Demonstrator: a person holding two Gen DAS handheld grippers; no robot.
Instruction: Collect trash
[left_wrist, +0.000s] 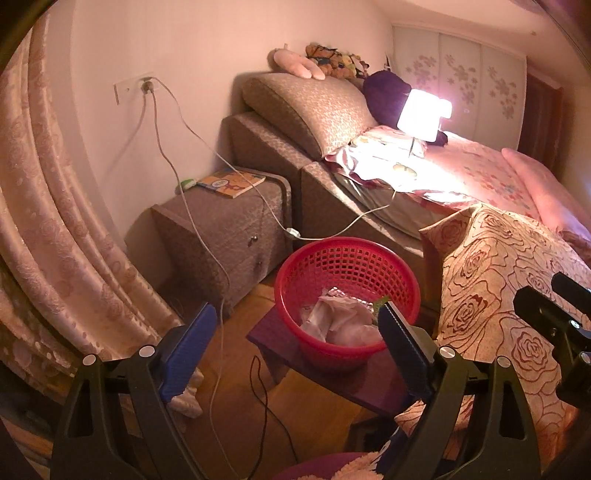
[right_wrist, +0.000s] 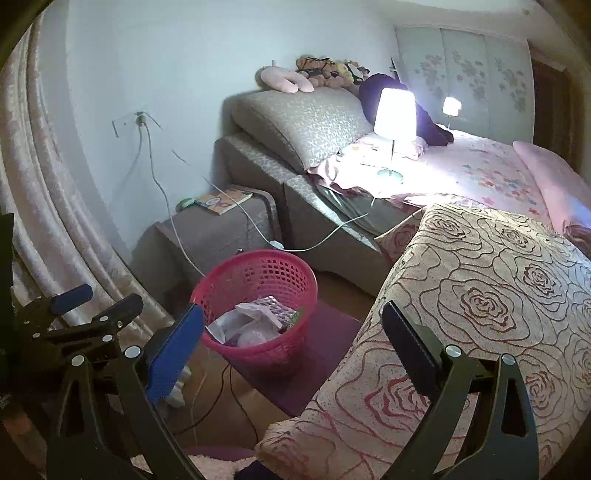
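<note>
A red mesh basket (left_wrist: 284, 295) (right_wrist: 295, 280) stands on a low purple stand (left_wrist: 332, 376) on the wooden floor. It holds crumpled white wrappers (left_wrist: 340, 321) (right_wrist: 251, 325) and a silvery packet. My left gripper (left_wrist: 295, 307) hovers just in front of the basket, open and with nothing between its fingers. My right gripper (right_wrist: 291, 308) is also open and holds nothing, with the basket to its left and a rose-patterned cover (right_wrist: 480, 314) under its right finger. Each gripper shows in the other's view: the right gripper (left_wrist: 550, 291) and the left gripper (right_wrist: 99, 299).
A small white crumpled thing (left_wrist: 186, 400) lies on the floor behind my left finger. Cables (left_wrist: 218, 332) hang from a wall socket across the bedside cabinet (left_wrist: 221, 229). A lit lamp (right_wrist: 393, 114) stands on the bed. A curtain (left_wrist: 55, 221) fills the left.
</note>
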